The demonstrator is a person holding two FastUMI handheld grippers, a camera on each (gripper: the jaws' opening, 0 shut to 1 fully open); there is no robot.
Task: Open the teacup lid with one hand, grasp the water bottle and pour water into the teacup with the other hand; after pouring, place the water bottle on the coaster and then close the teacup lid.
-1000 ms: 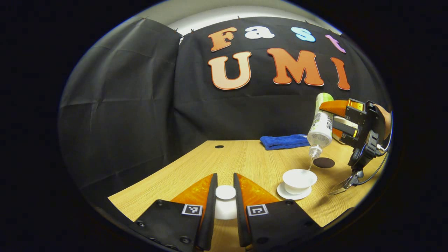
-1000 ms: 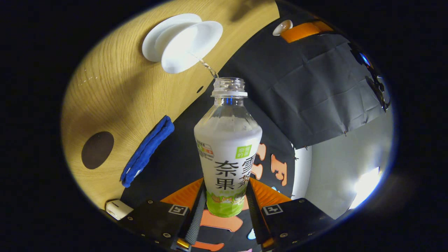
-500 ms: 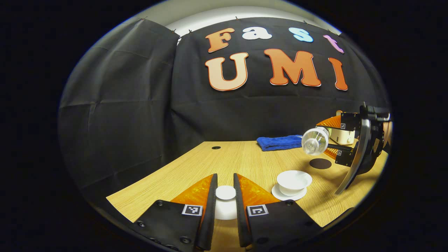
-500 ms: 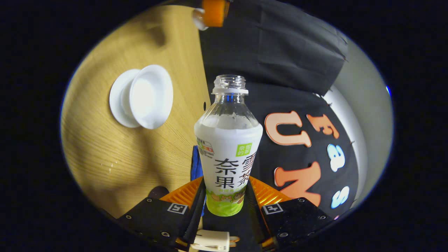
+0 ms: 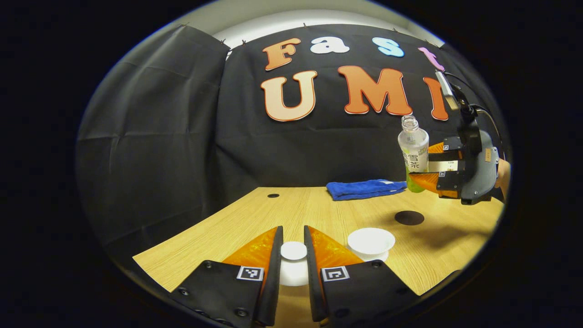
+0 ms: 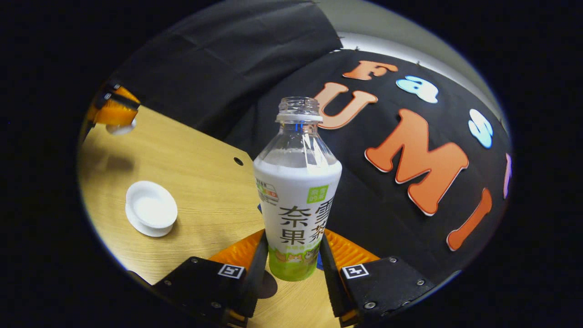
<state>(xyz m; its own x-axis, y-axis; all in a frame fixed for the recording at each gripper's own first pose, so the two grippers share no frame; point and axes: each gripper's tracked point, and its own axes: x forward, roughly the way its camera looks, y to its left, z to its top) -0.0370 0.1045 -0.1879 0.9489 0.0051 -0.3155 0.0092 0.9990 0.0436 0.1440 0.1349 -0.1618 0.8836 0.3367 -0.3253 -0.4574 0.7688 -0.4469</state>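
Note:
My left gripper [image 5: 292,255] is shut on the white teacup lid [image 5: 293,251], held above the table's near edge. The open white teacup [image 5: 370,240] stands on its saucer just right of it, and shows as the teacup [image 6: 151,211] at the left in the right gripper view. My right gripper [image 6: 291,266] is shut on the capless water bottle [image 6: 297,191], now nearly upright. From the left gripper view the bottle [image 5: 413,152] hangs in the air above and behind the dark round coaster [image 5: 409,217]. A dark patch of the coaster [image 6: 266,284] peeks out under the bottle's base.
A folded blue cloth [image 5: 365,188] lies at the back of the wooden table [image 5: 319,214]. A small cable hole [image 5: 273,195] sits near the back left edge. The other gripper with the lid [image 6: 114,114] shows far left in the right gripper view.
The right gripper has swung the bottle from tipped over the teacup back to upright and moved it right, over the coaster. Pouring has stopped. The left gripper holds the lid still.

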